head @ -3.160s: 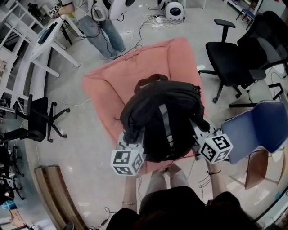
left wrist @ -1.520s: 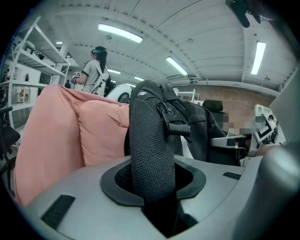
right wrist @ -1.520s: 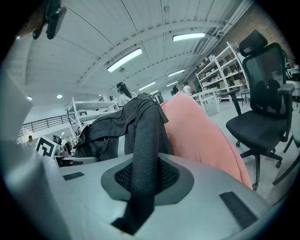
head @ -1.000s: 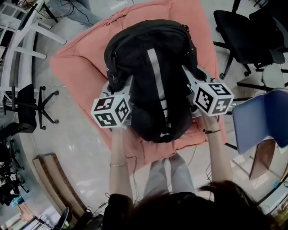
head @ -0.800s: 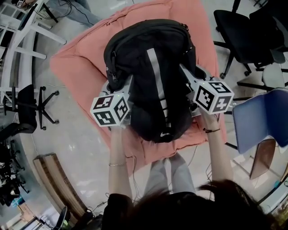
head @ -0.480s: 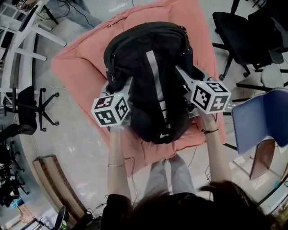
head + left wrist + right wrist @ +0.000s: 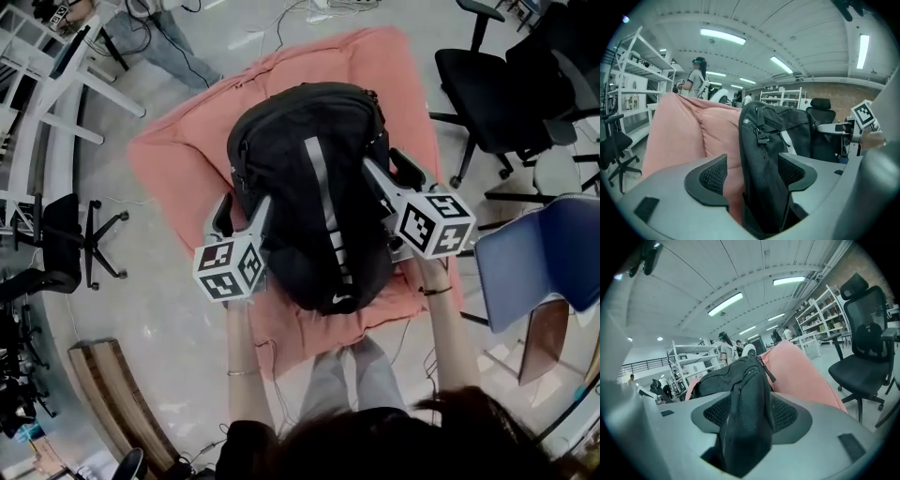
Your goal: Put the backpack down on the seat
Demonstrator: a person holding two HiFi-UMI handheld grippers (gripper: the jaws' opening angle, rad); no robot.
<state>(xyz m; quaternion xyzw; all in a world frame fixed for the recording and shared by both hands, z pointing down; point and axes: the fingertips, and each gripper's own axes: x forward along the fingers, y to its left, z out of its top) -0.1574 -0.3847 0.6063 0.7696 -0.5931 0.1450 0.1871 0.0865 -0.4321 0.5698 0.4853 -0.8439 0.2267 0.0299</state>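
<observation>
Though rumpled, the seat (image 7: pixel 178 169) is the biggest thing: a salmon-pink cushion, soft, puffy, roughly square with rounded corners, on glossy pale floor (image 7: pixel 159 309). The backpack (image 7: pixel 281 159) rests on the middle of the seat. It is black woven fabric, a domed oval, bulging, and its contents are not visible. The left gripper (image 7: pixel 752 171), grey moulded plastic with black dimpled pads, has just been opening. Its jaws are spread, with the bag's mesh side panel loose between them and the left pad clear of it. The right gripper (image 7: pixel 747 416) has also just been opening, and a fold of black fabric sits between its parted pads. A grey stripe (image 7: pixel 323 206) runs down the bag's front, with a small white logo (image 7: pixel 339 301) at the near end.
</observation>
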